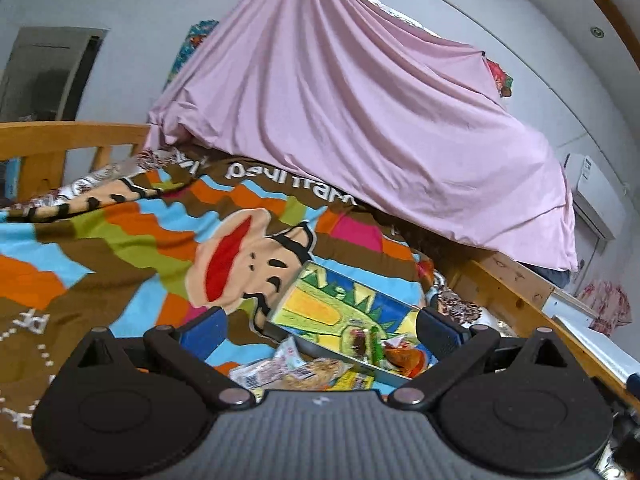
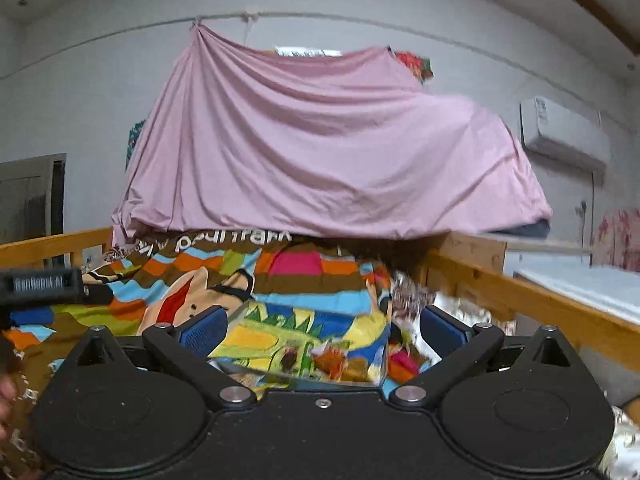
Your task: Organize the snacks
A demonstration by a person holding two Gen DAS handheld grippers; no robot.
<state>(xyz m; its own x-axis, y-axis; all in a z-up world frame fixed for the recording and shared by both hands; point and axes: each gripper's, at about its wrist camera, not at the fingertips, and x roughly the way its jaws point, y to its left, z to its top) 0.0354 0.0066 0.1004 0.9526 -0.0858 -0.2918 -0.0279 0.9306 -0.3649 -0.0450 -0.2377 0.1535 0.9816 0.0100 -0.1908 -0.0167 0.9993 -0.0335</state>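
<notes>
A shallow tray (image 1: 320,304) with a bright yellow, green and blue cartoon print lies on the bed blanket, with a few snack packets (image 1: 400,356) inside its near end. Several loose snack packets (image 1: 296,372) lie on the blanket just in front of it. My left gripper (image 1: 320,328) is open and empty, above these packets. In the right wrist view the same tray (image 2: 280,336) lies between the open fingers of my right gripper (image 2: 320,330), with orange and red packets (image 2: 336,360) in it. The right gripper holds nothing. The left gripper's body (image 2: 40,284) shows at the left edge.
A colourful cartoon blanket (image 1: 120,240) covers the bed. A pink sheet (image 1: 360,120) hangs over the far end. Wooden bed rails run on the left (image 1: 60,136) and right (image 1: 512,292). A white table (image 2: 580,284) stands beyond the right rail.
</notes>
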